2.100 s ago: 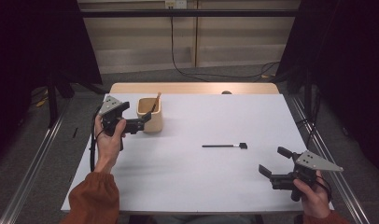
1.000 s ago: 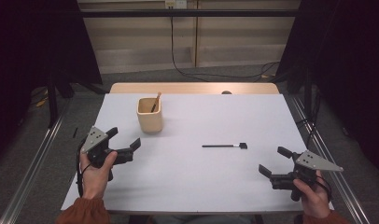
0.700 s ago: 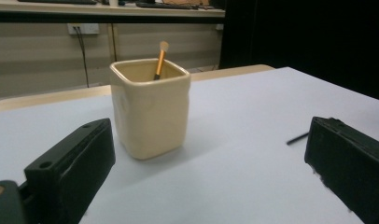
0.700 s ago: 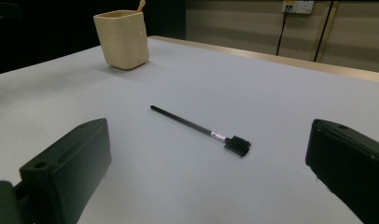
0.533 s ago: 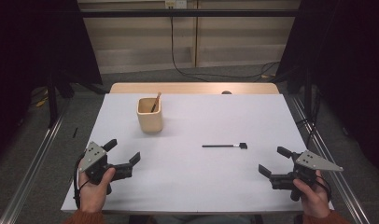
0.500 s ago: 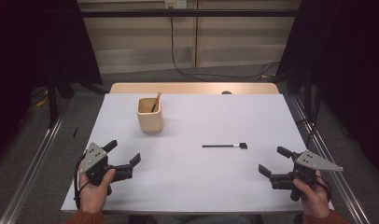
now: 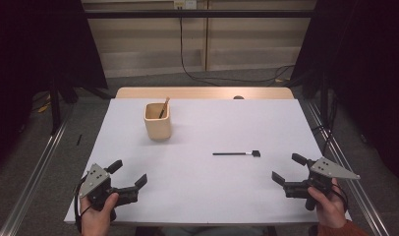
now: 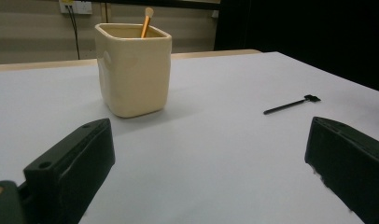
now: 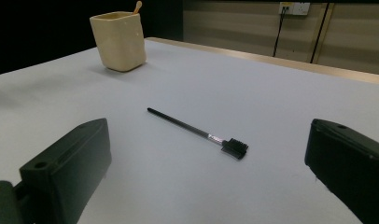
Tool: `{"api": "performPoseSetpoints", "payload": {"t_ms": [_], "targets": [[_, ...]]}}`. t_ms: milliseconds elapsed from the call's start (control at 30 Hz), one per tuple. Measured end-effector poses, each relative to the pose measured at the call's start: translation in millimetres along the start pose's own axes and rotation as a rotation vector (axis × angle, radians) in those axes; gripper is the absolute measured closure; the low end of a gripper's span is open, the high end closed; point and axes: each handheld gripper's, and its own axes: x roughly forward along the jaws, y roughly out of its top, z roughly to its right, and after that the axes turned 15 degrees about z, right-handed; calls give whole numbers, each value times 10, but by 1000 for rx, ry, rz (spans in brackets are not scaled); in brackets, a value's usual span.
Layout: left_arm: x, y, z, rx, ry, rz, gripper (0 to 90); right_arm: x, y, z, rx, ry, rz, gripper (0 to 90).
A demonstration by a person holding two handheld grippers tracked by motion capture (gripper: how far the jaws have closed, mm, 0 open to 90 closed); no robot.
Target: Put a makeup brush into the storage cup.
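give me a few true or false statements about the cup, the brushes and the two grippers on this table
1. The cream cup stands upright with a wooden-handled brush sticking out of it. True.
2. The black brush is in the cup as well. False: it lies flat on the white table, apart from the cup.
3. The left gripper is shut on the cup. False: its jaws are open and hold nothing, well short of the cup.
4. The right gripper is open, with the black brush lying on the table ahead of it. True.
5. The black brush lies nearer the right gripper than the left gripper. True.
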Motion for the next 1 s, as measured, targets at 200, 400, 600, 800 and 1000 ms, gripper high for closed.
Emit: {"api": "performPoseSetpoints", "payload": {"t_ms": [200,400,600,800,1000], "targets": [[45,14,14,20,-16,-1,15,-1,14,3,0,6,15,0],[9,9,9,4,-33,14,20,53,39,-18,6,20,18,0],[-23,15,-5,9,-24,10,20,103,81,11,22,23,33,0],[-19,20,-4,8,-10,15,22,169,126,36,12,48,29,0],[-23,18,2,17,-8,8,21,275,196,94,-2,54,49,1]]}}
